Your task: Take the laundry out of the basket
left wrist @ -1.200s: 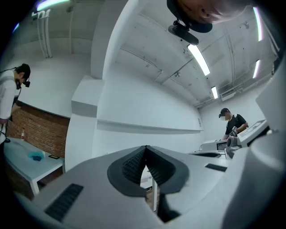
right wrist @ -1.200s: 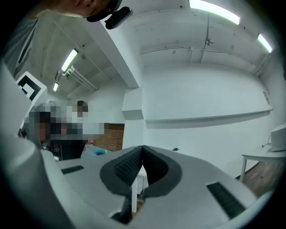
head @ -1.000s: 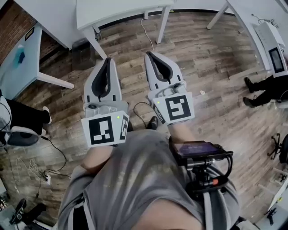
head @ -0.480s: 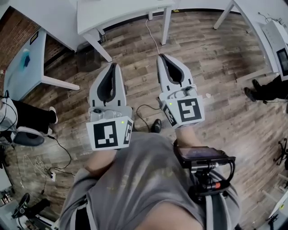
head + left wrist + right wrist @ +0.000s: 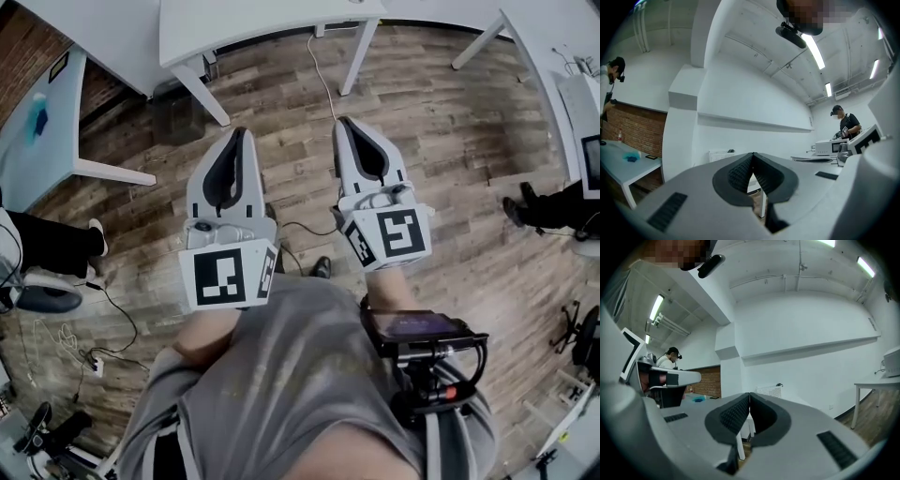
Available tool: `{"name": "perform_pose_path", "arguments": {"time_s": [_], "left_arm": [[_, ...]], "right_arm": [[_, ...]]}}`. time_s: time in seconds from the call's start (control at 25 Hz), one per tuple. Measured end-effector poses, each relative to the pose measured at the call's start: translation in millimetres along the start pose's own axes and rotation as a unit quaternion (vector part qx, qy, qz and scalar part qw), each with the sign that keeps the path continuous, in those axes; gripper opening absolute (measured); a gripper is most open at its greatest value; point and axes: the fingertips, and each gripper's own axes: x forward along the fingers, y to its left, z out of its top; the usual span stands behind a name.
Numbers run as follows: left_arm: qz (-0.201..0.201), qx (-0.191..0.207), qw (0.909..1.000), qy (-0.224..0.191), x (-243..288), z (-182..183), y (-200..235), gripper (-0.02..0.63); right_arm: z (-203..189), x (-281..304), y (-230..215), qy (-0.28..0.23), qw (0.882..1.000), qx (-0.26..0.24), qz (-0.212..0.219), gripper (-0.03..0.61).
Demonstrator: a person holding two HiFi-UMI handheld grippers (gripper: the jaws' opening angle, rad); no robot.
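A white slatted laundry basket (image 5: pixel 722 155) stands far ahead against the white wall, with something dark on its rim; the right gripper view shows the basket (image 5: pixel 769 391) too. It is outside the head view. My left gripper (image 5: pixel 236 137) and right gripper (image 5: pixel 347 125) are held level, side by side, over the wooden floor, pointing at the white table (image 5: pixel 253 28). In the left gripper view the left gripper (image 5: pixel 753 155) is shut with nothing between its pads. The right gripper (image 5: pixel 749 393) is likewise shut and empty.
A second white table (image 5: pixel 56 141) with a blue item (image 5: pixel 39 117) stands at the left. A dark bin (image 5: pixel 178 117) sits under the table ahead. Cables (image 5: pixel 112 319) trail on the floor. A seated person's leg (image 5: pixel 52 246) is at the left, another person's feet (image 5: pixel 530 202) at the right.
Both grippers have moved forward, up the picture towards the white table, and the right one has shifted a little to the right. Both stay shut and empty.
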Motion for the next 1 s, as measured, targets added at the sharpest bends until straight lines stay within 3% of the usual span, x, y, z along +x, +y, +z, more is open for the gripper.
{"name": "perform_pose_path", "arguments": {"time_s": [0.56, 0.76, 1.0], "left_arm": [[-0.017, -0.01, 0.9988, -0.044, 114, 23, 165, 0.008], [-0.024, -0.022, 0.9986, -0.043, 137, 19, 187, 0.008], [-0.036, -0.023, 0.9986, -0.03, 171, 8, 189, 0.008]], "right_arm": [[23, 205, 48, -0.02, 0.999, -0.026, 0.015, 0.008], [32, 235, 48, -0.024, 0.999, -0.039, 0.009, 0.008], [39, 256, 18, -0.031, 0.999, -0.043, -0.012, 0.008]]}}
